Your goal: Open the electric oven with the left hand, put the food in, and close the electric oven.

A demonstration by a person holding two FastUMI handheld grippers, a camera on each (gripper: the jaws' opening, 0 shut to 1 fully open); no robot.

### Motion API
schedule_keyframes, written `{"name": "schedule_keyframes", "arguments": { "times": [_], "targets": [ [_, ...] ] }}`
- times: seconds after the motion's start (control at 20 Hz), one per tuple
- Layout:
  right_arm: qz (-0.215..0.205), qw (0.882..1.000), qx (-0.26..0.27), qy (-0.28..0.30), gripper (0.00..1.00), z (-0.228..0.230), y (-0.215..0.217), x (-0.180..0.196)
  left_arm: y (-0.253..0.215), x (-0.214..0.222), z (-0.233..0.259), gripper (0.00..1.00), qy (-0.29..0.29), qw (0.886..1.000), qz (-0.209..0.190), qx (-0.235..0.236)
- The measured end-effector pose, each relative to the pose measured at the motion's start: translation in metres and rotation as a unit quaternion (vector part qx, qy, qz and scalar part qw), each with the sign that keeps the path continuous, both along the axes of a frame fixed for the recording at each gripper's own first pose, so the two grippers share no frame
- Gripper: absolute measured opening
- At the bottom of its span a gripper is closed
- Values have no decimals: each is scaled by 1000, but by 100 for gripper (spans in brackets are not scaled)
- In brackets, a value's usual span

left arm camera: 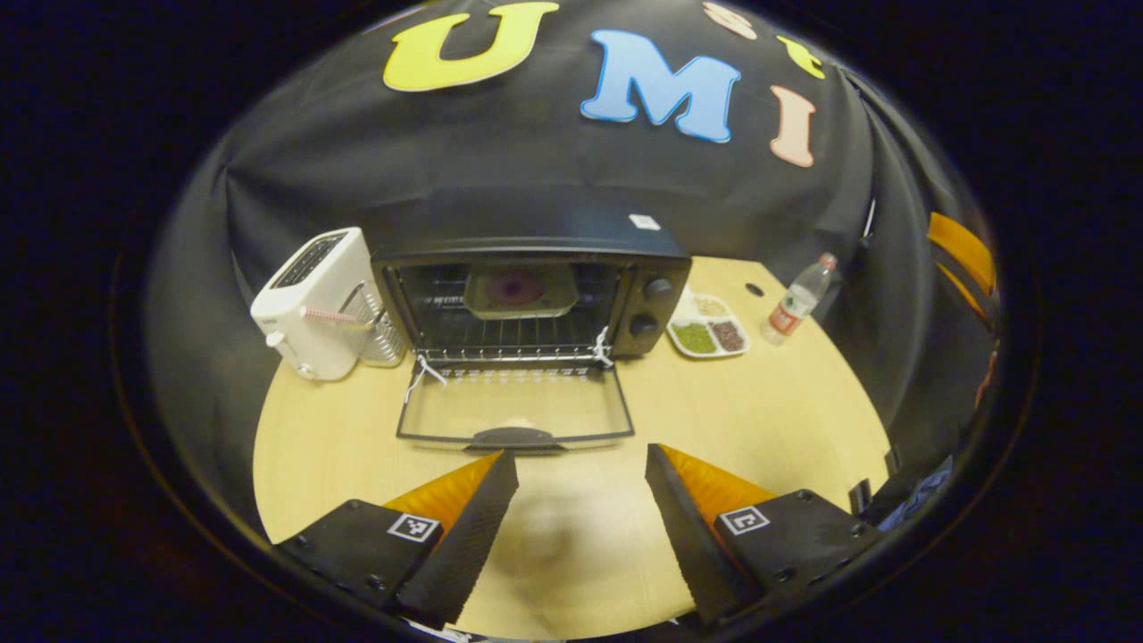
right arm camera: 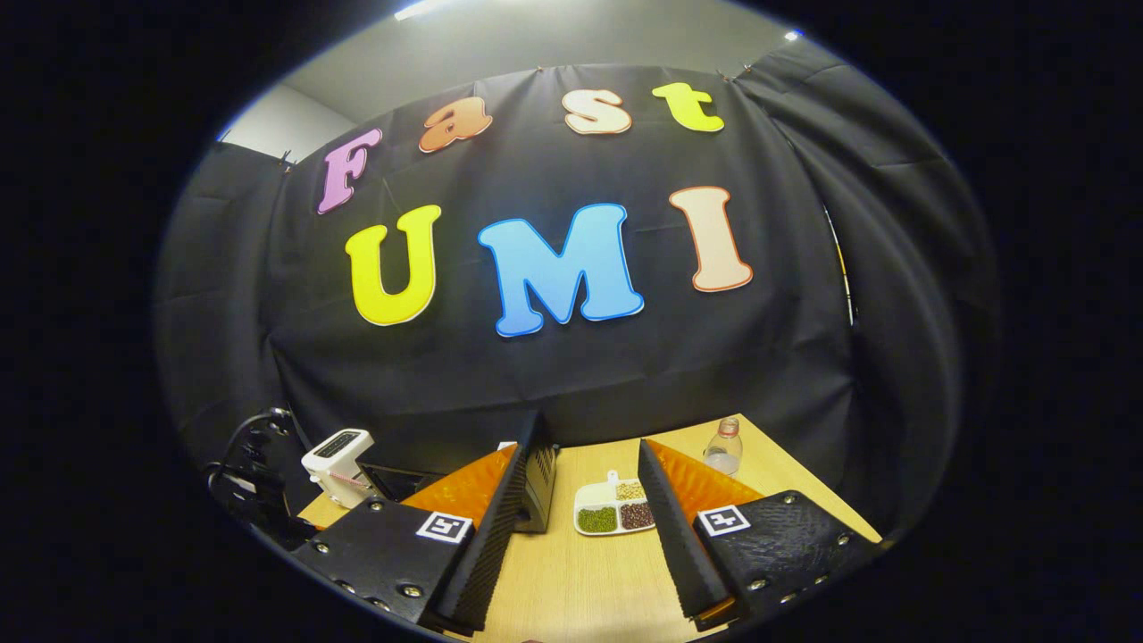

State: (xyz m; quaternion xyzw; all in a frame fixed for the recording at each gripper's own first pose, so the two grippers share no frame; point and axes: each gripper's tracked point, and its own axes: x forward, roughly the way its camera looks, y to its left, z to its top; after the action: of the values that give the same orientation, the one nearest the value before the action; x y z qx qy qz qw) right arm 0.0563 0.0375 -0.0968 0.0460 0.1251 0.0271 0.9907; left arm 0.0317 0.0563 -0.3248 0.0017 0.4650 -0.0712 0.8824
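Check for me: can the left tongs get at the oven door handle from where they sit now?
Probably yes. The left tongs are open, and the door handle lies just ahead on the lowered door, with only bare table between.

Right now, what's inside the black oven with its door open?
Inside the black electric oven, a grey tray holding something purplish sits on the wire rack. What lies beneath the tray is covered.

Your right gripper point(right arm camera: 571, 527) has its fingers spread apart, with nothing between them except the wooden table point(right arm camera: 571, 589). Beyond the gap lies a divided tray of beans point(right arm camera: 614, 509). Behind the left finger you see the oven's corner point(right arm camera: 539, 487) and a white toaster point(right arm camera: 337, 473); behind the right finger stands a bottle point(right arm camera: 723, 446).
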Motion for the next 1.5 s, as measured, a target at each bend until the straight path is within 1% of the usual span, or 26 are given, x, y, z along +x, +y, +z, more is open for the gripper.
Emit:
{"name": "schedule_keyframes", "arguments": {
  "times": [0.05,0.1,0.2,0.25,0.3,0.55,0.7,0.75,0.8,0.9,0.95,1.0,1.1,1.15,1.25,1.3,1.35,1.45,1.5],
  "targets": [
    [-4,1000,-1,4,67,-4,-3,1,2,-5,-16,98,26,1000,-1,-2],
    [-8,1000,-3,7,78,-7,-5,1,6,-9,-31,98,53,999,0,-2],
    [-18,1000,-6,10,78,-11,-9,1,18,-11,-63,98,99,995,3,8],
    [-22,1000,-8,11,78,-13,-12,2,24,-11,-76,100,116,993,3,13],
    [-26,1000,-10,11,80,-13,-14,3,28,-9,-86,98,129,992,3,19],
    [-45,999,-15,18,80,-20,-21,9,37,5,-128,98,177,984,4,22],
    [-53,998,-16,24,80,-22,-24,13,41,12,-145,98,192,981,-2,32],
    [-55,998,-17,26,80,-24,-25,14,41,13,-149,100,198,980,-2,34],
    [-56,998,-18,29,80,-25,-25,16,42,14,-153,98,203,979,-3,36],
    [-57,998,-19,31,80,-26,-26,17,48,22,-157,98,200,979,-3,49],
    [-57,998,-20,32,80,-26,-26,17,50,26,-158,98,202,978,0,48],
    [-57,998,-22,33,80,-27,-26,17,49,26,-157,100,207,977,8,43],
    [-56,998,-22,36,80,-29,-25,18,50,26,-158,97,212,976,3,43],
    [-55,998,-20,39,80,-31,-23,17,49,26,-157,97,214,976,4,43],
    [-49,998,-17,44,80,-34,-18,16,49,26,-154,97,212,976,6,43],
    [-44,998,-18,44,80,-33,-16,16,49,25,-152,94,208,977,7,42],
    [-40,998,-21,42,80,-32,-12,16,49,25,-148,97,202,979,7,42],
    [-31,999,-23,34,80,-28,-6,16,49,24,-135,97,184,982,6,39],
    [-26,999,-23,32,80,-26,-2,17,49,24,-128,100,174,984,7,38]
  ]
}}
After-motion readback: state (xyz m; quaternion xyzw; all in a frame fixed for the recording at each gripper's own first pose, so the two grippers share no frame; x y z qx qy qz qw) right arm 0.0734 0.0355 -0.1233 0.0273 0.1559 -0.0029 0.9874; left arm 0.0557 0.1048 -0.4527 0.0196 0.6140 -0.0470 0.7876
